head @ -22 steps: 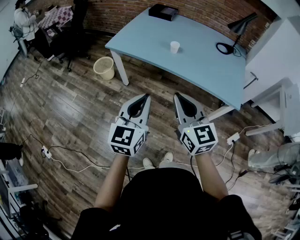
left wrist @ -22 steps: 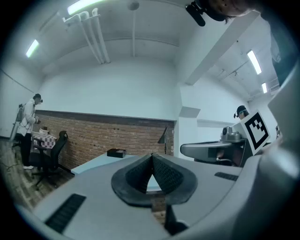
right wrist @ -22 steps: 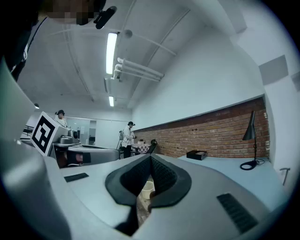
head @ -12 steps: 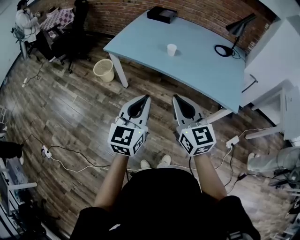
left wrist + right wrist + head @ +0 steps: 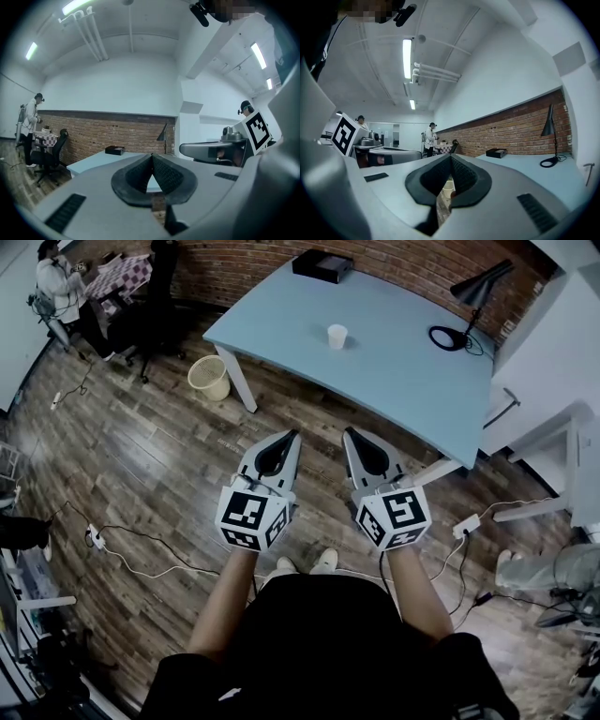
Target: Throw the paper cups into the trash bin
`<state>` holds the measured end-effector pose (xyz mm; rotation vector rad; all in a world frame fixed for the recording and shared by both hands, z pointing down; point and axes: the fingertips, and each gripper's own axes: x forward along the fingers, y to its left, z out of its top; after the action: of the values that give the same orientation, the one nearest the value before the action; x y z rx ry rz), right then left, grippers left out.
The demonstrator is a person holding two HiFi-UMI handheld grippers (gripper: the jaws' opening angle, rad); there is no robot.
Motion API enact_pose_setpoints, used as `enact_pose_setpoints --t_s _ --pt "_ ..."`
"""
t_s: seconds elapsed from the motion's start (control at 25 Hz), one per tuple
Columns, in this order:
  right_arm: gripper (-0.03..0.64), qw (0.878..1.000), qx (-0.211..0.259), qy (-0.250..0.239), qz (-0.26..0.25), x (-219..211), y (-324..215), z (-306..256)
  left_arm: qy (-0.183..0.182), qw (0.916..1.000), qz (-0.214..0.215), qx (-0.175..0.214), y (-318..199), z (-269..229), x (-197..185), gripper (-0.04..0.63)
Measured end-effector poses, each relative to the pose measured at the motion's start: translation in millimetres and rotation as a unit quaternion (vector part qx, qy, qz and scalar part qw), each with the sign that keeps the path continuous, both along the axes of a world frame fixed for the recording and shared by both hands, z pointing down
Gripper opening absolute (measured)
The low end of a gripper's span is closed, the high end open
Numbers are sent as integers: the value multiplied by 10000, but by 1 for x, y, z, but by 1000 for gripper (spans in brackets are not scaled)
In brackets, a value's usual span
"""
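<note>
- left claw (image 5: 296, 432): tips pressed together, nothing between them; the left gripper view shows the ribbed pads meeting at a point (image 5: 151, 155). held level in front of you.
- right claw (image 5: 347, 430): likewise closed and empty, level, just beside the left one.
- change: both claws keep their place in the head view, while the scene has slid a little to the left and your shoes have shifted on the floor. this reads as you stepping or turning slightly, not as a reach. no grasp has begun.
- paper cup (image 5: 337, 336): upright on the blue surface (image 5: 403, 371), well apart from both claws, untouched.
- trash bin (image 5: 208, 377): on the wood floor beside the surface's left leg, well apart from the cup.
- task standing: at the very start, in my judgement. you have to close on the surface and open a claw before any pickup.
- hard to make out: only one cup shows, though the task names several. the bin's inside is too small to read. in the right gripper view a pale shape (image 5: 447, 188) shows through the hollow behind the tips, and i cannot tell if it is the bin.
- cut off: the surface's right end and the desk lamp (image 5: 461, 307) sit near the frame's edge.
</note>
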<state>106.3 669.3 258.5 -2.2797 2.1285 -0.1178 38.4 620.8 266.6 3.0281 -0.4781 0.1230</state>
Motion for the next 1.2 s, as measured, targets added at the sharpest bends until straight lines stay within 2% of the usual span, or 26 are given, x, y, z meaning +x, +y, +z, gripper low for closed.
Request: enact_pose_setpoints --t_s 0.48,1.2 --pt "3 9993 -4 -232 -281 31 1 17 -273 9993 -235 -29 13 20 26 8" --pt "3 9988 -67 -146 -453 48 -78 21 -174 9991 -366 -133 -65 24 45 8"
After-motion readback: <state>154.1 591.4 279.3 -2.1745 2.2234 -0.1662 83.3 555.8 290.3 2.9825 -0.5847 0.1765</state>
